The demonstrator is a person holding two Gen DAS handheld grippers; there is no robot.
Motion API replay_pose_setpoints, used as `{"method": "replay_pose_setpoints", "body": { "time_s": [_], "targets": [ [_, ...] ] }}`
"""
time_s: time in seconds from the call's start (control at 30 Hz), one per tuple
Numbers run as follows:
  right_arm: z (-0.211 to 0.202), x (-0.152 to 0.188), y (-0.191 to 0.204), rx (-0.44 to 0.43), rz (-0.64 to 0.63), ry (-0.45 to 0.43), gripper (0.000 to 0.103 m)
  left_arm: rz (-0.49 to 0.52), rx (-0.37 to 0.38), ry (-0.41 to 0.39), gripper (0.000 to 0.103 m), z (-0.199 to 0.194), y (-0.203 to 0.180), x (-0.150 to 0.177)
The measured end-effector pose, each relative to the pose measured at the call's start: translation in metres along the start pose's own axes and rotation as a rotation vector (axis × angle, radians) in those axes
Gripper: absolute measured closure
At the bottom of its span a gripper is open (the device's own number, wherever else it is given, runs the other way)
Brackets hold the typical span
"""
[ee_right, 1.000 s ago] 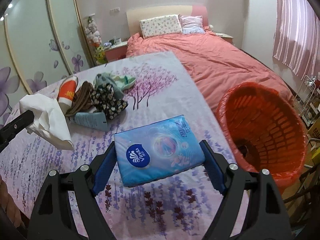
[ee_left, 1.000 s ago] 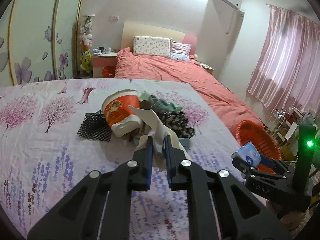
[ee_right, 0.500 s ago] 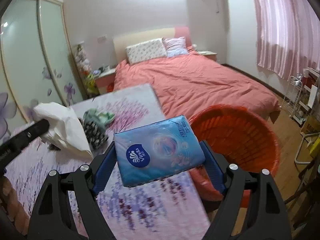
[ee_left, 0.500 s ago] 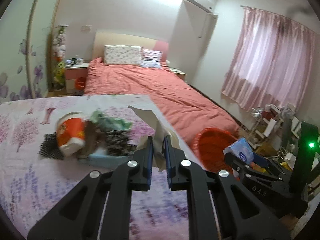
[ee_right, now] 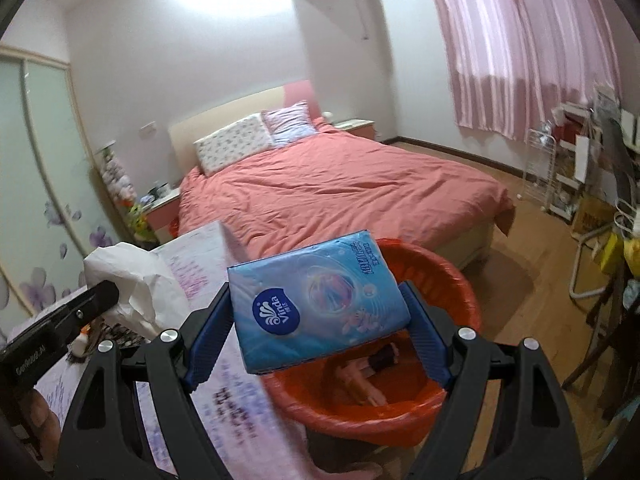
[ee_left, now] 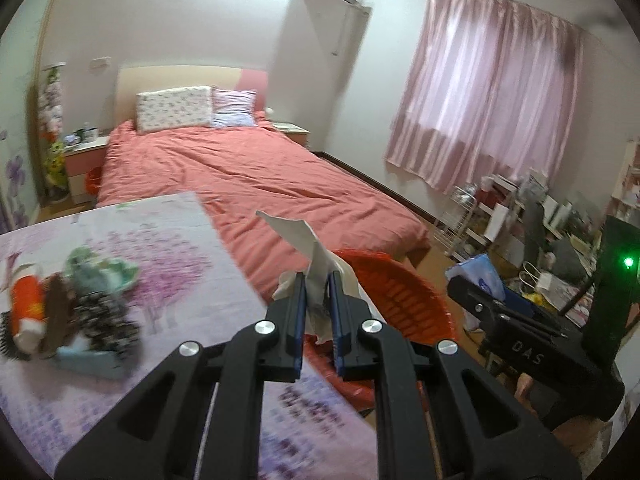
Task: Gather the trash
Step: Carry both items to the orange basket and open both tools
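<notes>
My left gripper (ee_left: 318,304) is shut on a crumpled white paper (ee_left: 306,248), held in the air at the table's right edge beside the orange basket (ee_left: 404,296). My right gripper (ee_right: 320,320) is shut on a blue Vinda tissue pack (ee_right: 316,304), held above the near rim of the orange basket (ee_right: 432,412), which has some items inside. The white paper also shows in the right wrist view (ee_right: 128,276). A pile of trash with an orange-and-white cup (ee_left: 26,304) and dark patterned cloth (ee_left: 106,316) lies on the floral tablecloth (ee_left: 168,240).
A bed with a salmon cover (ee_left: 256,176) stands behind the table. Pink curtains (ee_left: 488,100) hang at the right. A cluttered rack and chairs (ee_right: 580,184) stand along the right wall. The right gripper's body (ee_left: 532,344) is at the lower right.
Both grippers have swung right, away from the trash pile and toward the orange basket, each still holding its item. The tissue pack is now over the basket's rim.
</notes>
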State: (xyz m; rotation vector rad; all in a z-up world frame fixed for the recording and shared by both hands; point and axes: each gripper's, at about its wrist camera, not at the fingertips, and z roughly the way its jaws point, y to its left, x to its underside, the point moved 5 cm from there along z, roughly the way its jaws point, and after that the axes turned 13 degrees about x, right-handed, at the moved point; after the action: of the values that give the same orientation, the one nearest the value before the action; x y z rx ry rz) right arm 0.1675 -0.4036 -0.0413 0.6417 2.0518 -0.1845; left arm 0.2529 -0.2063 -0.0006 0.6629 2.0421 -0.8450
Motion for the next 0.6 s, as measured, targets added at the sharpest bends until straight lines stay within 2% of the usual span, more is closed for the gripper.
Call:
{"method": "replay_pose_setpoints", "body": {
  "time_s": [0.23,0.37,0.5,0.6],
  "targets": [
    [0.024,-0.003,-0.028,0.020,0.067,0.020,0.023,0.029,0.054,0.071,0.091,0.061,-0.023,0.002],
    [0.040,-0.002,-0.034,-0.006,0.103,0.057,0.022,0.025,0.052,0.114,0.087,0.085,-0.022,0.009],
    [0.052,0.004,-0.034,-0.013,0.100,0.095,0.018,0.002,0.012,0.142,0.063,0.098,-0.011,0.018],
    [0.049,0.009,-0.033,-0.007,0.089,0.102,0.016,-0.013,-0.023,0.149,0.055,0.095,0.004,0.024]
  ]
}}
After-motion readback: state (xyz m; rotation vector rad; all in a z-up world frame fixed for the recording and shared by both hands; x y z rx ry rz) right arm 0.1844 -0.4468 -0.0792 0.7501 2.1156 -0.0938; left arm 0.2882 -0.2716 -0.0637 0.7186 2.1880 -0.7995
